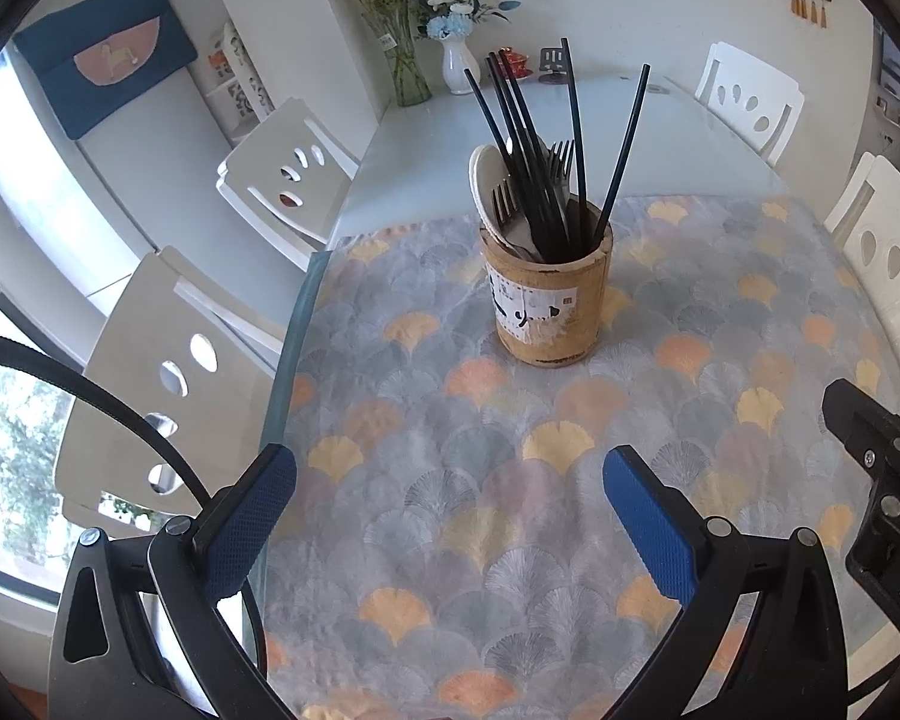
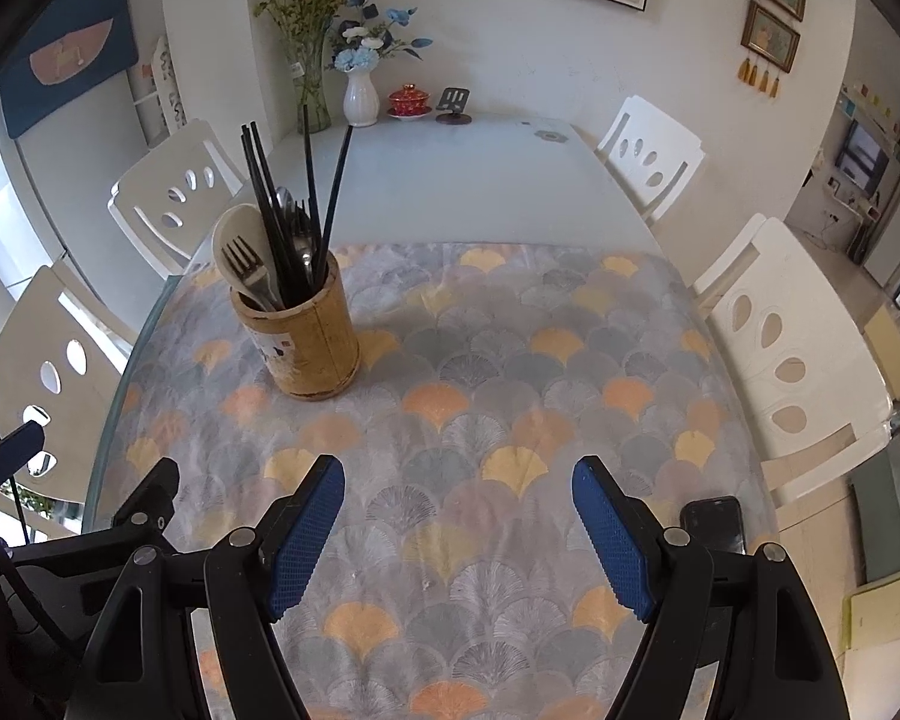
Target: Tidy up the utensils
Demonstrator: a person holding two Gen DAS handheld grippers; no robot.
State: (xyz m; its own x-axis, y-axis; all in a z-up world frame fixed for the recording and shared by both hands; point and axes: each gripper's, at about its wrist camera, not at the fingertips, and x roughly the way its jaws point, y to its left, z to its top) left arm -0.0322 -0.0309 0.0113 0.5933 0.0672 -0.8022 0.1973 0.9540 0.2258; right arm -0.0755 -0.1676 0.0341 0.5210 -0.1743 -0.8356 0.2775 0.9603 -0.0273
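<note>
A tan bamboo utensil holder [image 1: 546, 300] [image 2: 306, 336] stands upright on the patterned tablecloth [image 1: 510, 510] [image 2: 510, 390]. Several black chopsticks [image 1: 528, 150] [image 2: 270, 204], metal forks [image 1: 561, 162] [image 2: 243, 261] and a white spoon [image 1: 486, 180] [image 2: 240, 234] stick out of it. My left gripper [image 1: 450, 480] hovers open over the cloth, short of the holder, nothing between its blue pads. My right gripper [image 2: 459, 486] is open too and empty, with the holder ahead to its left. Part of the right gripper's black frame [image 1: 870, 450] shows at the right edge of the left wrist view.
White chairs [image 1: 282, 180] [image 2: 798, 360] line both sides of the table. Two flower vases [image 2: 360, 96], a red lidded bowl [image 2: 408, 101] and a small stand sit at the far end. A dark phone [image 2: 714, 525] lies near the right edge.
</note>
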